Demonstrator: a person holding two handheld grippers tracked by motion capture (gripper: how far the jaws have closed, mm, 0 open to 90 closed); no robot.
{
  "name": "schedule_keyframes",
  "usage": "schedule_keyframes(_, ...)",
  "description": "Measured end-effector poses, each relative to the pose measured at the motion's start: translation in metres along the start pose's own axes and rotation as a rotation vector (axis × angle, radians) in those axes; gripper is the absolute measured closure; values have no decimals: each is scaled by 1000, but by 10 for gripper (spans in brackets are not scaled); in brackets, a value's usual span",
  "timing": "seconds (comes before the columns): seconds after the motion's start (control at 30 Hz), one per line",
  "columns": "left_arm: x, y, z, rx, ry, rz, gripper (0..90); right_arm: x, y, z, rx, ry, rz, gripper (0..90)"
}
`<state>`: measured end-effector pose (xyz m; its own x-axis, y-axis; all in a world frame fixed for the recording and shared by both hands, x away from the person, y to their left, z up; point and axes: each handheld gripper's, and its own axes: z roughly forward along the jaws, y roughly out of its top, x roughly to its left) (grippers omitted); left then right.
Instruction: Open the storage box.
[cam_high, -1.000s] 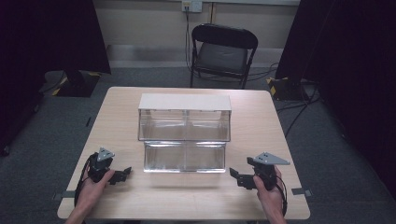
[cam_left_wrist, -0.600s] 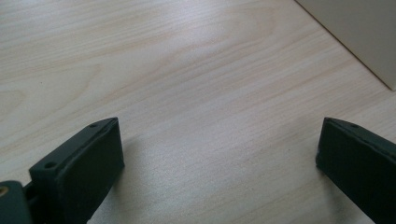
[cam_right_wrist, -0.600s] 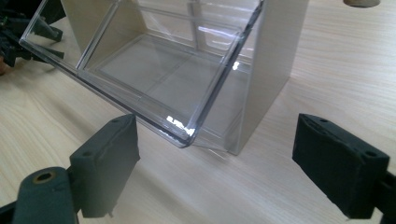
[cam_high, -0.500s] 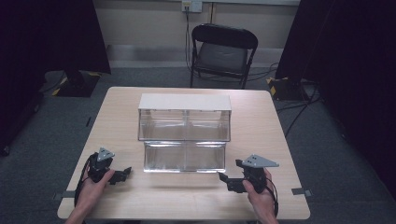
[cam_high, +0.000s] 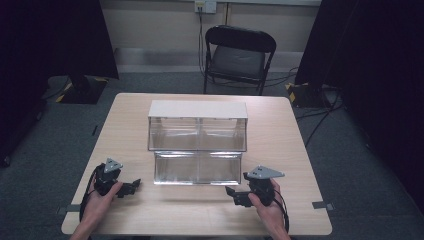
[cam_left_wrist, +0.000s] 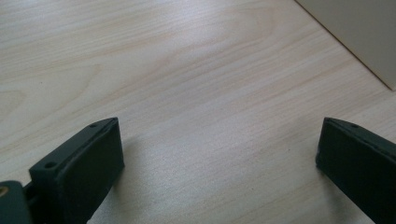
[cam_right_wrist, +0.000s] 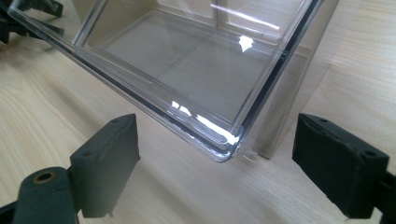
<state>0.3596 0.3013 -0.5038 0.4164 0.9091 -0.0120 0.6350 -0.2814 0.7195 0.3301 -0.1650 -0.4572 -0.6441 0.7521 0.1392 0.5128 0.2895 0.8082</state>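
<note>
- I read the step as bringing my right gripper (cam_high: 234, 192) up to the clear drawer (cam_high: 197, 168), which stands pulled out toward me from the lower tier of the clear organiser (cam_high: 198, 125) in the middle of the high view.
- In the right gripper view the drawer's near corner (cam_right_wrist: 223, 151) sits in the centre of the frame, between my two jaws but ahead of them, not yet touched.
- The right jaws stand wide, with bare table (cam_right_wrist: 56, 107) showing between them, and nothing is held.
- My left gripper (cam_high: 131, 186) rests low at the lower left of the high view, well apart from the drawer; its own view shows its jaws wide over plain wood and gripping nothing.
- To do this well, I would square the right gripper to the drawer's front lip rather than its rounded corner, since a corner looks likely to slip out of flat pads.
- I would come in low and level, so that one pad goes under or behind the lip and the other in front.
- The plastic looks thin and glossy, so I would close gently and push straight along the drawer's travel; a skewed push could jam it or shift the whole organiser.
- I judge the left gripper could steady the organiser's white top (cam_high: 198, 108) if it slides.
</note>
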Motion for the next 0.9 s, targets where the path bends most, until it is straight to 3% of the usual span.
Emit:
schedule_keyframes(0.43, 0, 0, 0, 0, 0, 0, 2, 0, -1, 14, 33, -11, 0, 141)
schedule_keyframes(0.67, 0, 0, 0, 0, 0, -1, 3, -1, 0, 15, 16, -27, 16, 154)
schedule_keyframes(0.9, 0, 0, 0, 0, -1, 0, 3, 0, 1, 14, 2, -8, 14, 152)
